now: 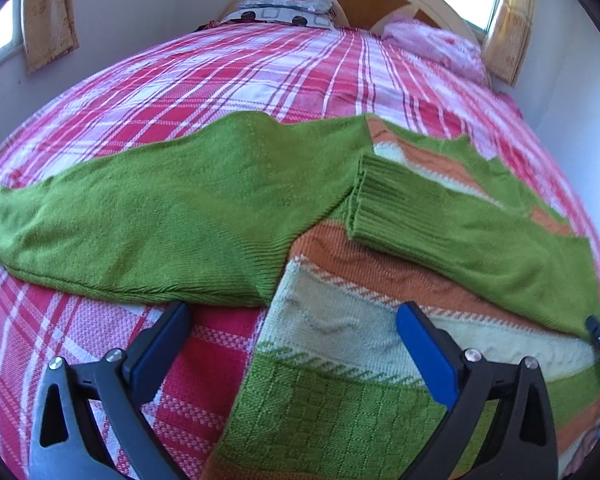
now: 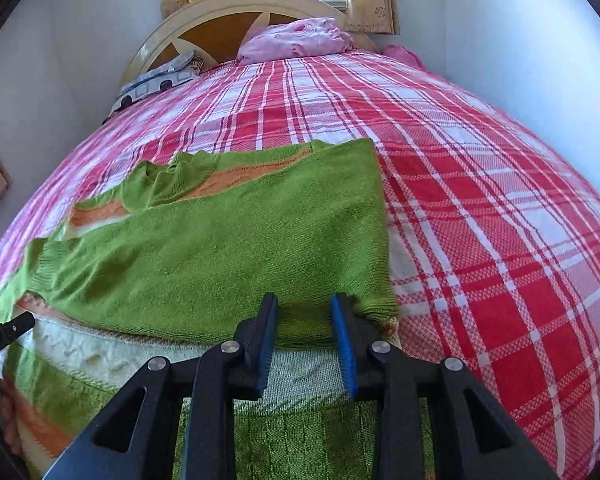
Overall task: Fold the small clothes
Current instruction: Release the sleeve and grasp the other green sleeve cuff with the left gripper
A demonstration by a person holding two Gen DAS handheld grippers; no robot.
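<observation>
From the left wrist, the left gripper hovers, jaws spread wide, over a green striped sweater lying on the plaid bedspread, while from the right wrist the right gripper, jaws partly spread and gripping nothing, sits at the folded-over sleeve.

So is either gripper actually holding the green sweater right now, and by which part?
Neither. The left gripper is wide open above the sweater body, and the right gripper is open, nothing between its pads, by the folded-in sleeve.
</observation>
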